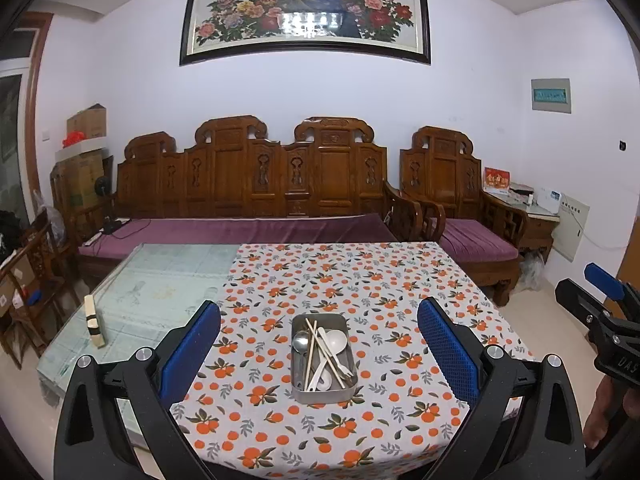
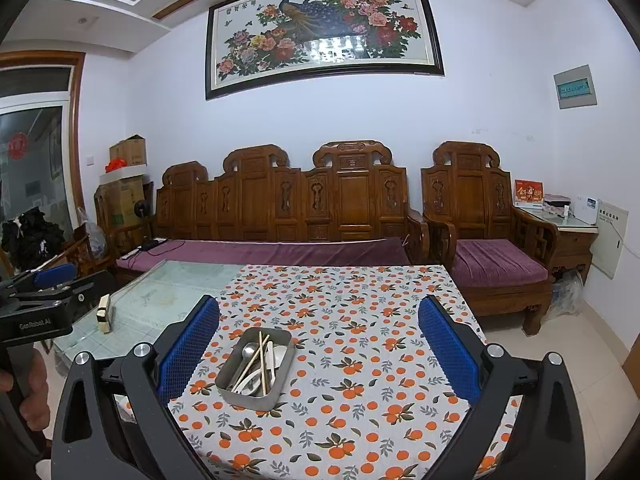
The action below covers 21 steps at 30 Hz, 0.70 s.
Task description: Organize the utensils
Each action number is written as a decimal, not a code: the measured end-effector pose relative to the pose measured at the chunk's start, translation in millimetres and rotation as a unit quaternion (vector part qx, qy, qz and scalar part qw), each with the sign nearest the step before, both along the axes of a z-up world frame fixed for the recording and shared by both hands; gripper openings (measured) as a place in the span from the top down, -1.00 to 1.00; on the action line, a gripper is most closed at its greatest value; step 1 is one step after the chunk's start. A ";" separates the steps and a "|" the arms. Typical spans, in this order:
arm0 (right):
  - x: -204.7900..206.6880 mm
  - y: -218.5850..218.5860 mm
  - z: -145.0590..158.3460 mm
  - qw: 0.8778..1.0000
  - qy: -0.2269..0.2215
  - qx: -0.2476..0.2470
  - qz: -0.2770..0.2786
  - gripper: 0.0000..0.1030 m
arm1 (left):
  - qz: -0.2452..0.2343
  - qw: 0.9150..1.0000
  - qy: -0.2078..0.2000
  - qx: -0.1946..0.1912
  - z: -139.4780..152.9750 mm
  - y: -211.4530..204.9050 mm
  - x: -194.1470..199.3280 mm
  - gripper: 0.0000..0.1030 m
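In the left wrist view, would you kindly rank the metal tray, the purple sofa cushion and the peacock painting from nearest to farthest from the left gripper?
1. Metal tray: on the tablecloth, straight ahead between the open fingers of the left gripper.
2. Purple sofa cushion: beyond the table's far edge.
3. Peacock painting: high on the back wall, above the sofa.

A home's living room: a carved wooden sofa [image 1: 256, 184] with purple cushions along the wall, a matching armchair [image 1: 460, 208], a large framed peacock-and-flowers picture [image 1: 306, 12] above, and a low table [image 1: 160, 280] under an orange-print cloth [image 1: 340, 280].
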State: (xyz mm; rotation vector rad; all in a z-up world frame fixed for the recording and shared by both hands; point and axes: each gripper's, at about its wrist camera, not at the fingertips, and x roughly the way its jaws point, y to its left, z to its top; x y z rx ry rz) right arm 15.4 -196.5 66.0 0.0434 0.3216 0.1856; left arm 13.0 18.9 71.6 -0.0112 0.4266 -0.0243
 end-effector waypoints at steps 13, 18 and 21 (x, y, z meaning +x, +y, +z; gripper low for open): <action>-0.6 4.1 -4.9 1.000 0.004 0.000 0.002 -0.95 | -0.005 1.000 0.000 0.002 -0.5 -1.7 -3.5 -0.85; 0.5 5.9 -6.2 1.000 0.005 0.000 0.003 -0.95 | -0.005 1.000 0.000 0.003 -0.5 -1.8 -3.9 -0.85; 0.8 6.3 -6.7 1.000 0.007 0.001 0.003 -0.95 | -0.005 1.000 -0.001 0.004 -0.3 -2.5 -3.9 -0.85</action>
